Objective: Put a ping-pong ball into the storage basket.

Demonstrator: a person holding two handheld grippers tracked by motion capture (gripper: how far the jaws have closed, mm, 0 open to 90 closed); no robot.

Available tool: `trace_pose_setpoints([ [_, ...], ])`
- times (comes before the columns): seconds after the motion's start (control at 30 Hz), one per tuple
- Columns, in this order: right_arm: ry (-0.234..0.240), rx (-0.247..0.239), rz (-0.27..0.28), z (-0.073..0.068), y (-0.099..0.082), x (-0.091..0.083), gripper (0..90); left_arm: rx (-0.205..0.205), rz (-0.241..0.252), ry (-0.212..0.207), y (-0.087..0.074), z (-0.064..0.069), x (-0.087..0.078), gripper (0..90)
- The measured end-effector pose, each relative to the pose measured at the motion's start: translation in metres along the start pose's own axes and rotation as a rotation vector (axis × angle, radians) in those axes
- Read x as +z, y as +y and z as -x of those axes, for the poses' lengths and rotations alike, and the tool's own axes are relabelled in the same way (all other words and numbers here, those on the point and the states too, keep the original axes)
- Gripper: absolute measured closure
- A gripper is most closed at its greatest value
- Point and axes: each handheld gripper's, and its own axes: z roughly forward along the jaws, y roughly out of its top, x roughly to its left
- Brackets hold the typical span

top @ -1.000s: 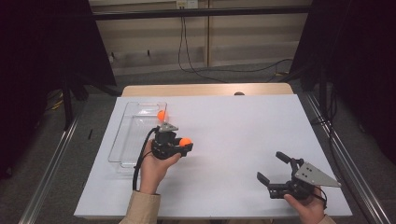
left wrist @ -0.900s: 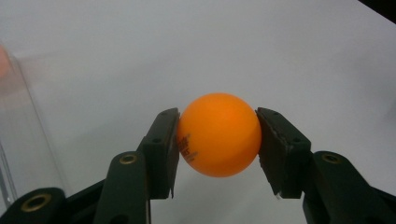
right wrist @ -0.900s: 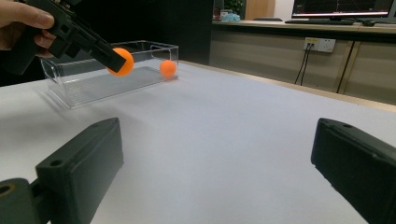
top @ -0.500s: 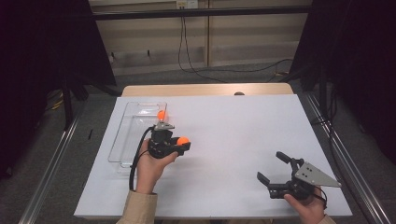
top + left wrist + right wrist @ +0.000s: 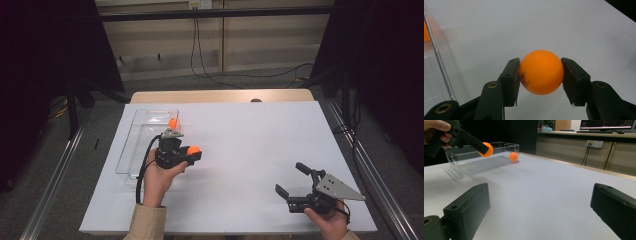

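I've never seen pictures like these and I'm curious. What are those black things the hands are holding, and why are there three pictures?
A person holds two black tongs. One camera looks down from above; one more rides on each tool, looking along its jaws. The left tongs pinch a small orange plastic ball above the white table. Beside them lies a clear plastic box with another orange ball in its far corner. The right tongs are open and hold nothing.

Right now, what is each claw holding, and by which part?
The left claw pinches an orange ball across its middle, one pad on each side. The right claw is open and holds nothing.
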Motion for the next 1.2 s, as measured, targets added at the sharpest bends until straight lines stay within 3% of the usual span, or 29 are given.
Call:
trace_pose_setpoints([
  [0.07,0.003,-0.009,-0.003,0.0,0.0,0.0,1.7,-0.018,0.008,0.004,0.0,0.0,-0.001,51.1],
  [0.23,0.002,-0.007,0.0,0.0,0.0,0.0,1.7,0.003,-0.006,0.008,0.0,-0.002,-0.003,51.1],
  [0.3,0.001,-0.003,-0.001,0.0,0.0,0.0,1.7,-0.019,0.006,0.008,0.0,-0.001,-0.003,51.1],
  [0.4,0.001,-0.007,-0.005,0.0,0.0,0.0,1.7,-0.006,-0.01,0.009,0.0,-0.003,-0.006,51.1],
  [0.53,0.004,-0.007,-0.002,0.0,0.0,0.0,1.7,-0.019,0.001,0.03,0.0,-0.005,-0.007,51.1],
  [0.57,0.002,-0.007,0.0,0.0,0.0,0.0,1.7,-0.003,-0.013,0.027,0.0,-0.007,-0.009,51.1],
  [0.9,0.003,-0.01,0.001,0.001,0.0,0.0,1.7,-0.03,0.0,0.031,0.001,-0.007,-0.011,51.1],
  [1.2,0.003,-0.007,0.002,0.001,0.0,0.0,1.7,-0.019,-0.014,0.025,0.001,-0.011,-0.014,51.1],
])
